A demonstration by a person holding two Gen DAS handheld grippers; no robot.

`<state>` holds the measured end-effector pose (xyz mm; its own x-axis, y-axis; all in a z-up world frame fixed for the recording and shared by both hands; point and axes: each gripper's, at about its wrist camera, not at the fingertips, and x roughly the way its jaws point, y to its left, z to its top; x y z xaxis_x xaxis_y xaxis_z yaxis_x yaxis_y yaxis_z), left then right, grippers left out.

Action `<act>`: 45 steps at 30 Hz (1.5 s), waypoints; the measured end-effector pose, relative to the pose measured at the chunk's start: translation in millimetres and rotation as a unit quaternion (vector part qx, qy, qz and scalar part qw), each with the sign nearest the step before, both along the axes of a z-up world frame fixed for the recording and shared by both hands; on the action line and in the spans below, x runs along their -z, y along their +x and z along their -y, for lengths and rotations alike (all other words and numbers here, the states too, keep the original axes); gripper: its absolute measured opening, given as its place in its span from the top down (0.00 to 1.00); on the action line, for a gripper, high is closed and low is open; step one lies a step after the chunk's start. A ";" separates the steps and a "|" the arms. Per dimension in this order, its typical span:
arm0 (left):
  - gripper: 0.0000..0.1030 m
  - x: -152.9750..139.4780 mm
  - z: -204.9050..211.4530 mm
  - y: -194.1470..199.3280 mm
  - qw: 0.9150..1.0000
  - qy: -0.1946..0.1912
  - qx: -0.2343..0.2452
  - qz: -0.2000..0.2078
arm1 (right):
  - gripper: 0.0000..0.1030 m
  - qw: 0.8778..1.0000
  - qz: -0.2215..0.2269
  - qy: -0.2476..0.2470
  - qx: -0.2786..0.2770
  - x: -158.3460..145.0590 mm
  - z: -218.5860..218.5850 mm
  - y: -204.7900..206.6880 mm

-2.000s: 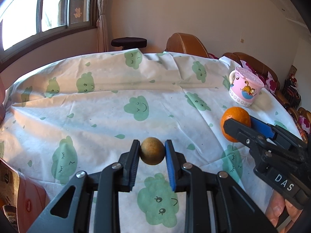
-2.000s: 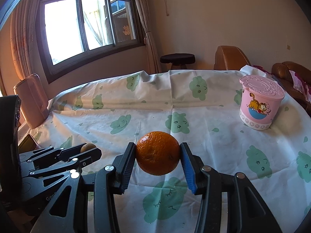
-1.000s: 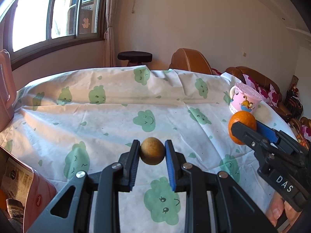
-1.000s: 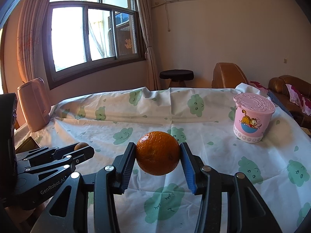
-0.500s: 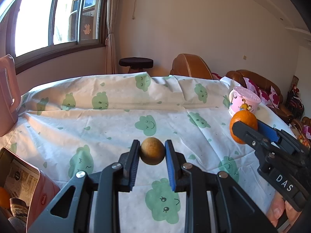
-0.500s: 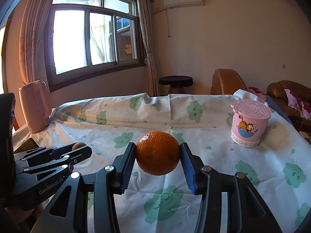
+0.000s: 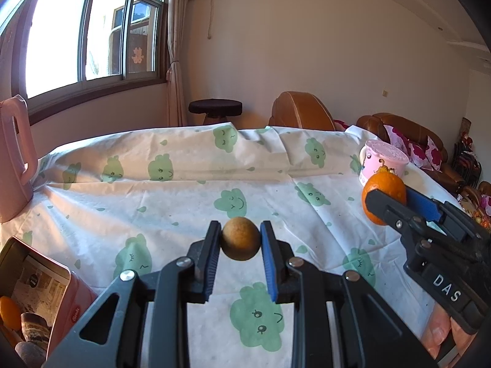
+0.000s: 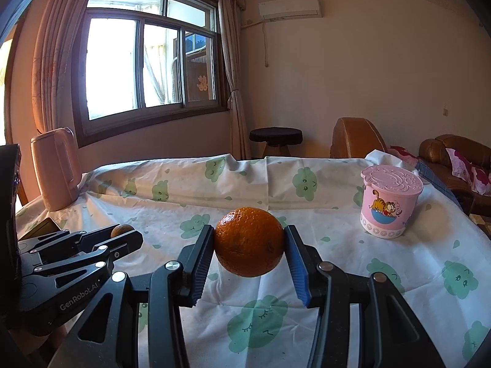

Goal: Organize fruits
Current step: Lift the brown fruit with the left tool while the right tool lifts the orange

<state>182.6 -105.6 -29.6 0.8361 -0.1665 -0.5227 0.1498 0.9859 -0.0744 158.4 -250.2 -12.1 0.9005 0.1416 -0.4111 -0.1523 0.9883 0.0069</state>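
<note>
1. Left wrist view: the left tool [image 7: 240, 242] is clamped right down on a small round brownish-tan fruit [image 7: 240, 243], one pad on each side at its widest part. It hangs in the air above the table [image 7: 184, 202], which is covered with a white cloth printed with green clouds.

2. Right wrist view: the right tool [image 8: 249, 245] is closed partway on a round bright orange with dimpled peel [image 8: 248, 242], squeezed across its middle and also off the table. From the left view the same orange sits out to the right, near a pink lidded cartoon cup [image 7: 383, 162] but not touching it.

3. Bottom left corner of the left view shows a pink tin box with a picture-lined inside [image 7: 43, 282] and another orange fruit [image 7: 10, 312] in it. My guess is that's where the fruit goes, can't say for sure.

4. Handling-wise, the small brown one looks light, firm and kinda smooth, so I'd bet it rolls the second it's let go. Gripping across the widest part, like now, seems right.

5. The orange probably has more weight and a bit of give in the peel. The bumpy skin should grip fine on the ribbed pads. I'd set both down low, not drop them, since round stuff wanders on a wrinkly cloth.
</note>
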 end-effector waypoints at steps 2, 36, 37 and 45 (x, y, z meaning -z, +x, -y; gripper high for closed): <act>0.73 -0.9 -0.2 -1.8 1.000 0.001 -0.002 0.004 | 0.53 1.000 0.004 -0.002 0.000 -0.7 -0.5 -1.4; 0.73 -12.0 -3.1 -33.3 0.998 0.015 -0.022 0.065 | 0.53 0.998 0.066 -0.009 0.001 -7.9 -6.3 -34.0; 0.73 -12.0 -4.6 -34.9 0.998 0.013 -0.023 0.064 | 0.53 0.998 0.067 -0.008 0.001 -8.0 -6.6 -35.0; 0.73 -10.7 -26.0 -52.8 0.998 -0.009 -0.023 0.051 | 0.53 0.998 0.064 0.005 -0.010 -8.2 -11.1 -43.1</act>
